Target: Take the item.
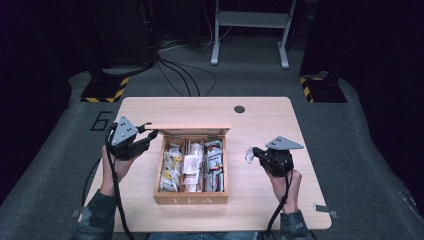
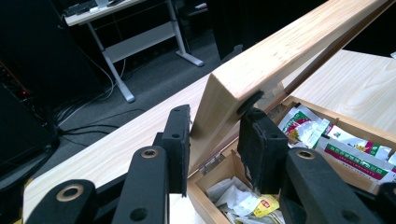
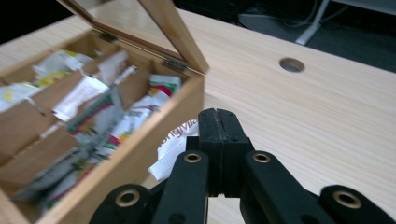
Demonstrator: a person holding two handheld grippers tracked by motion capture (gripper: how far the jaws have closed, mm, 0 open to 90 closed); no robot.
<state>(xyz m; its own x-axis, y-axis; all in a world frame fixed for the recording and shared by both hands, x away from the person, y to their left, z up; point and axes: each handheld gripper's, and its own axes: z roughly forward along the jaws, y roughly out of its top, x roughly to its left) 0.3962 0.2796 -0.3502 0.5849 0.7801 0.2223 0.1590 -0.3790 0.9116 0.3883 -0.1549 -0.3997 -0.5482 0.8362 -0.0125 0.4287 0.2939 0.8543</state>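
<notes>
- High view: a wooden tea box (image 1: 190,199) stands mid-bench (image 1: 260,125) with its lid (image 1: 188,130) raised at the far side. The left claw (image 1: 148,133) sits at the lid's left corner; the right claw (image 1: 251,153) hovers off the box's right side, carrying a small white sachet (image 1: 248,155). "TEA" reads faintly on the front wall. Packets fill the three lengthwise compartments.
- Left gripper view: the left claw (image 2: 215,140) is clenched on the lid (image 2: 275,56), one pad on either face of the corner, propping it tilted open above the box (image 2: 219,172). Red-and-green packets (image 2: 303,123) lie inside; their print is too small to read.
- Right gripper view: the right claw (image 3: 218,122) is pinched tight on the sachet (image 3: 170,151), which hangs just outside the box wall (image 3: 140,154). Part of a printed word shows on it, not legible in full.
- Judgement of progress: opening the box looks done, and one sachet is out. What seems left is setting the sachet down on the bench and lowering the lid.
</notes>
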